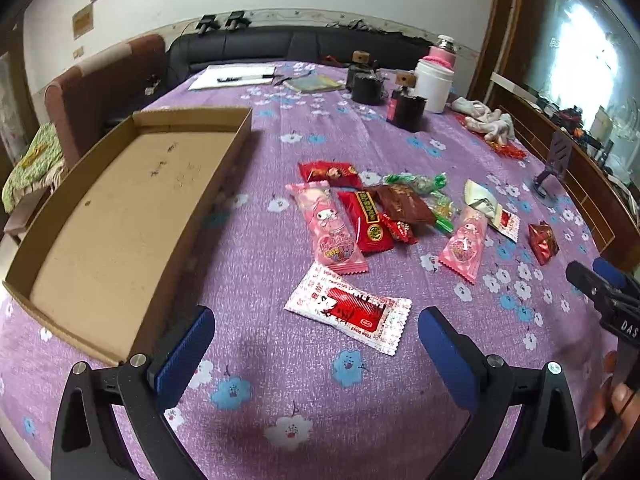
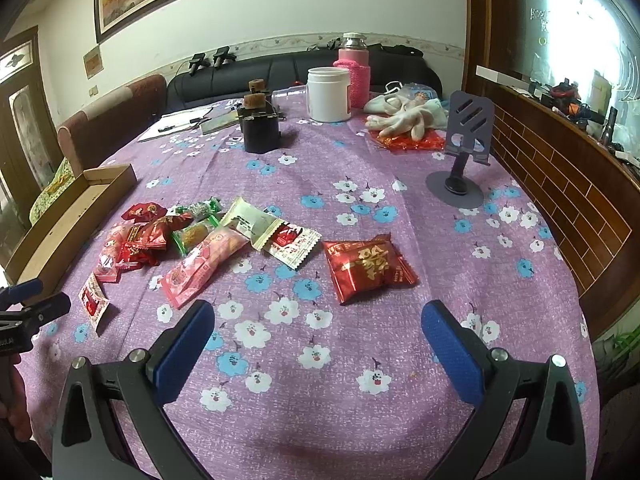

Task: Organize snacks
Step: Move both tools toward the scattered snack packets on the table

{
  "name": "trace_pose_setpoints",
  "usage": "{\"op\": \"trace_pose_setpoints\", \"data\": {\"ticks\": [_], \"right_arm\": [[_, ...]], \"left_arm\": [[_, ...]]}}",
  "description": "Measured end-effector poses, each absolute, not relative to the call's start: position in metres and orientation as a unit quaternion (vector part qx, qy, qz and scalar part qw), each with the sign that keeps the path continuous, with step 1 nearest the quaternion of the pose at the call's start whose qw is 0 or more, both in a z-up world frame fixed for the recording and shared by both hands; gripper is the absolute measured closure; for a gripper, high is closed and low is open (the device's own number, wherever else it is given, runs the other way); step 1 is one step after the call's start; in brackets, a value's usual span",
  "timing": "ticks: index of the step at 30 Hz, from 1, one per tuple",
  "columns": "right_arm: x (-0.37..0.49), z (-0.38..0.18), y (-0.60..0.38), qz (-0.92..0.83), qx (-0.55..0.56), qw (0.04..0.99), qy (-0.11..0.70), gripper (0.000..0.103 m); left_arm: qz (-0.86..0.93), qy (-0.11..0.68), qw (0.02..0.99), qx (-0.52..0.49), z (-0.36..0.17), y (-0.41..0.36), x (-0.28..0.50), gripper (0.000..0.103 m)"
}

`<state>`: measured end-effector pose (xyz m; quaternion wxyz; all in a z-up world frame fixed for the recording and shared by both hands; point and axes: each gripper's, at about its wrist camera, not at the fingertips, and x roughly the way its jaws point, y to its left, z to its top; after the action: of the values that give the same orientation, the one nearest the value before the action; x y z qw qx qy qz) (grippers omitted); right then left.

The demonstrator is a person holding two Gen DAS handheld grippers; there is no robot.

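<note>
Both tongs gape wide above the bench: left tongs (image 1: pixel 316 344) just behind a white-and-red packet (image 1: pixel 349 307), right tongs (image 2: pixel 318 336) behind a red pouch (image 2: pixel 367 267) (cardboard box (image 1: pixel 120 216) to the left).

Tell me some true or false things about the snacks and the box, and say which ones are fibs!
1. The cardboard box has snacks in it. False: nothing lies inside it.
2. Both tongs, left and right, are open and hold nothing. True.
3. The shiny red packet lies apart from the snack pile. True.
4. The white and red packet is inside the box. False: it lies on the purple tablecloth, nearest the left tongs.
5. The white jar lies tipped over. False: it stands upright.
</note>
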<state>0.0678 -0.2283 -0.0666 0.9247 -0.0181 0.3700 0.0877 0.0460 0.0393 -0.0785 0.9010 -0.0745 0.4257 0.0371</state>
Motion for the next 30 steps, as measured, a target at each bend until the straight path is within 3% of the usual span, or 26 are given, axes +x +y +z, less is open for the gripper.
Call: {"op": "trace_pose_setpoints", "data": {"ticks": [30], "right_arm": [[0.114,-0.084,-0.243,0.068,-0.012,0.912,0.403,0.000]], "left_arm": [[0.124,0.467,0.869,-0.107,-0.102,0.025,0.075,0.000]]}}
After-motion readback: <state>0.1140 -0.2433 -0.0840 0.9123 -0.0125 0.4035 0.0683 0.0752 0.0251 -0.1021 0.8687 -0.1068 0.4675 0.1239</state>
